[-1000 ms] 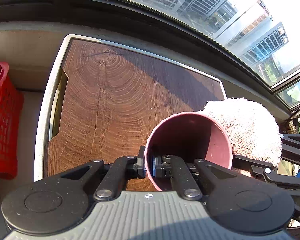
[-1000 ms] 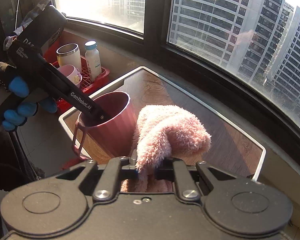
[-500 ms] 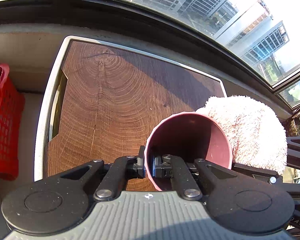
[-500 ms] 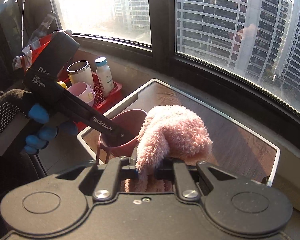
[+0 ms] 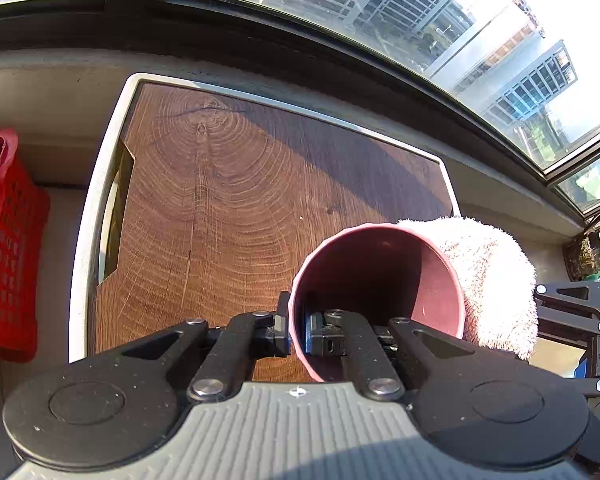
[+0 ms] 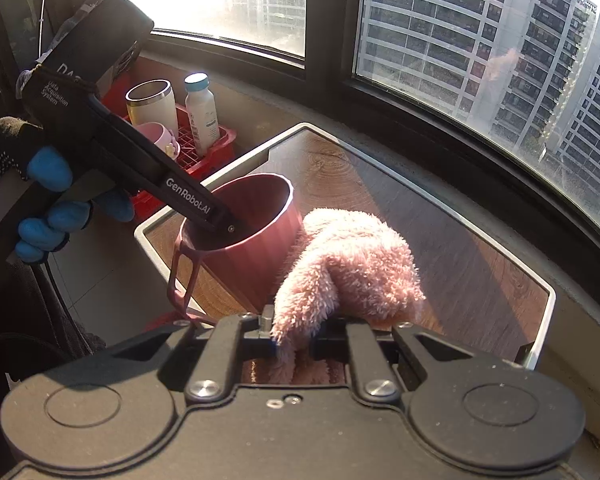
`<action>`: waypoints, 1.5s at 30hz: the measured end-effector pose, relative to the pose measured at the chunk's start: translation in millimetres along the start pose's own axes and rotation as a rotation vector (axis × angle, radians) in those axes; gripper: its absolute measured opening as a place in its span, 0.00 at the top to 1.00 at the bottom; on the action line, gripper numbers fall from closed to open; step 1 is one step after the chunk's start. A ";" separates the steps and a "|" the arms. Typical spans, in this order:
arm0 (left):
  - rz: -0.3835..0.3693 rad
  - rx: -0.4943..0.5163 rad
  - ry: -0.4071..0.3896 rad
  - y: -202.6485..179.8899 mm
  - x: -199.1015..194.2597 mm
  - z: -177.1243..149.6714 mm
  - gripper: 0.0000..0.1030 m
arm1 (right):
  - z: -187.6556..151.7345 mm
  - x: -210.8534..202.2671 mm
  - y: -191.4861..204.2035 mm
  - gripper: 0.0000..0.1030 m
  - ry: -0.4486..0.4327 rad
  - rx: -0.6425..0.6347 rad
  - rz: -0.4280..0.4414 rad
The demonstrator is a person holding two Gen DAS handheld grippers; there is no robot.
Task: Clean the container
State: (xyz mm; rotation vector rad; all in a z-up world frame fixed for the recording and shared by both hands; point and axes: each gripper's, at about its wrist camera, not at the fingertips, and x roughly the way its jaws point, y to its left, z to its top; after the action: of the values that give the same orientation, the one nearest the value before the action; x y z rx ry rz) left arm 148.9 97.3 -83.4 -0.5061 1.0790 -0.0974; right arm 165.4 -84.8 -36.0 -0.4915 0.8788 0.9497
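Left gripper (image 5: 296,334) still clamps the mug (image 5: 380,292) rim — right gripper (image 6: 294,338) pinches the cloth (image 6: 352,264), now against its side.

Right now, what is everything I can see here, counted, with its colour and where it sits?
dark red ribbed plastic cup: one, dark red, tilted above the tray, its rim pinched by the left gripper.
fluffy pink cloth: one, pink, against the cup's outer side, clamped in the right gripper.
wood-grain tray with pale rim: one, brown, below the window.
red plastic basket: one, red, beside the tray.
steel-rimmed cream tumbler: one, in the basket.
white bottle with blue cap: one, in the basket.
small pink cup: one, in the basket.
left gripper: black, shut on the cup's rim.
right gripper: black, shut on the cloth.
gloved hand: one, blue fingertips, holding the left gripper.
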 end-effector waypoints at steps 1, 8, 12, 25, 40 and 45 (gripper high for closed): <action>0.000 0.000 0.000 0.1 -0.1 0.1 0.95 | -0.6 0.1 0.1 0.88 0.003 -0.005 -0.005; 0.001 -0.001 0.001 0.0 0.9 0.4 0.95 | -3.4 -10.4 -11.1 0.88 -0.008 -0.021 -0.094; 0.004 0.004 -0.001 -0.4 1.7 0.4 0.95 | -1.5 -28.5 -21.3 0.88 -0.056 0.012 -0.082; 0.009 0.010 -0.001 -2.2 2.4 0.0 0.94 | 11.3 -31.1 -3.7 0.88 -0.093 0.040 0.056; 0.012 0.019 0.004 -1.4 1.9 -1.3 0.94 | 0.9 -3.9 -3.5 0.88 0.009 -0.001 -0.025; 0.015 0.021 0.003 -2.9 2.1 -1.9 0.94 | -2.6 -6.3 -6.6 0.88 0.017 -0.015 -0.079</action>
State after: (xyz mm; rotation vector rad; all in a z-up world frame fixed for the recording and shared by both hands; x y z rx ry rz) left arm 148.7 93.3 -84.6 -0.4788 1.0831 -0.0959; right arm 168.1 -93.1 -32.2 -0.5435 0.8624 0.8817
